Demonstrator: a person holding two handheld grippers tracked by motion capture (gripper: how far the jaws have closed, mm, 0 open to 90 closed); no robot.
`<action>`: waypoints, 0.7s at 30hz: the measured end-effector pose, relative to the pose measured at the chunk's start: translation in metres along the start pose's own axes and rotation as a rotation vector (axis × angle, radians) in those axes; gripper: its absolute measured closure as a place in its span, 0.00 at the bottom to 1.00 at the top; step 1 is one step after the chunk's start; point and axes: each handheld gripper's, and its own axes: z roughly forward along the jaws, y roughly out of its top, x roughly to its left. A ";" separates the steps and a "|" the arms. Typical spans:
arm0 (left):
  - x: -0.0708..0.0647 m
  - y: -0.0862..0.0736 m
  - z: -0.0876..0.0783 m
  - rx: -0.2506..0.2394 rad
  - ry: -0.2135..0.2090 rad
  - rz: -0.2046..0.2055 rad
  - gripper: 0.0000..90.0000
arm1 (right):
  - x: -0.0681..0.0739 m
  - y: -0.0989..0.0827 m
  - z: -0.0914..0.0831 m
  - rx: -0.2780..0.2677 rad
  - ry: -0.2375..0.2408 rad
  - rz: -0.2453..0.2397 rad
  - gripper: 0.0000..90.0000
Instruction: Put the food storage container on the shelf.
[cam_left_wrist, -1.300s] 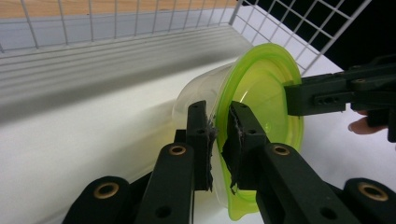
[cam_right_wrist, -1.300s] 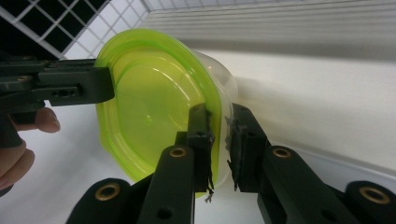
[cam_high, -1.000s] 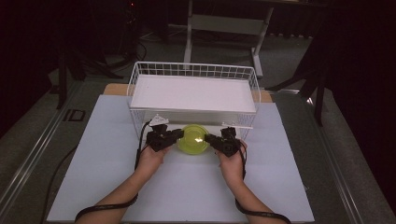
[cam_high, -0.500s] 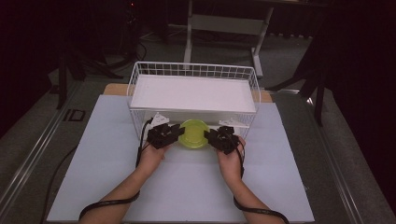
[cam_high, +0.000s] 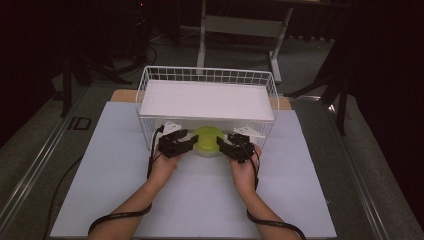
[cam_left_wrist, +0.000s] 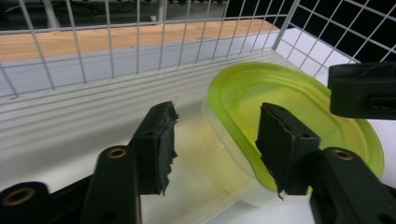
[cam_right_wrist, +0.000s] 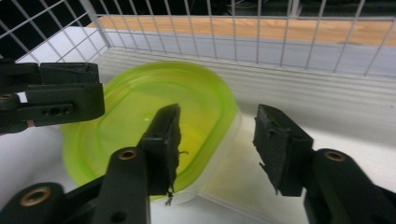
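Note:
A clear oval container with a lime-green lid (cam_high: 209, 140) sits on the white floor inside the front of the wire basket (cam_high: 207, 75), under its white shelf board (cam_high: 207, 100). My left gripper (cam_high: 186, 145) straddles the container's left rim (cam_left_wrist: 299, 107), one jaw over the lid and one outside the wall, with gaps on both sides. My right gripper (cam_high: 229, 148) straddles the right rim (cam_right_wrist: 140, 102) the same way. Both sets of jaws have just been opening, and their pads (cam_left_wrist: 161, 140) (cam_right_wrist: 275, 144) stand off the plastic.
The basket's wire walls (cam_left_wrist: 112, 42) close in behind and beside the container. The basket stands on a white mat (cam_high: 200, 200) over a wooden tabletop (cam_high: 122, 95). Cables trail from both grippers along the person's forearms (cam_high: 120, 216).
Both grippers carried the container a little farther in under the shelf, then their jaws spread apart and let go of its rim. The hands have stayed in place since.

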 end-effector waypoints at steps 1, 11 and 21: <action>0.000 -0.001 -0.004 -0.006 0.001 0.008 0.49 | 0.002 0.000 -0.001 0.002 -0.001 -0.010 0.54; 0.001 0.000 -0.026 -0.025 -0.039 -0.015 0.46 | 0.011 -0.001 -0.016 -0.004 0.020 -0.028 0.53; -0.003 -0.008 -0.057 -0.025 -0.108 -0.009 0.25 | 0.032 -0.009 -0.043 -0.004 0.087 -0.071 0.59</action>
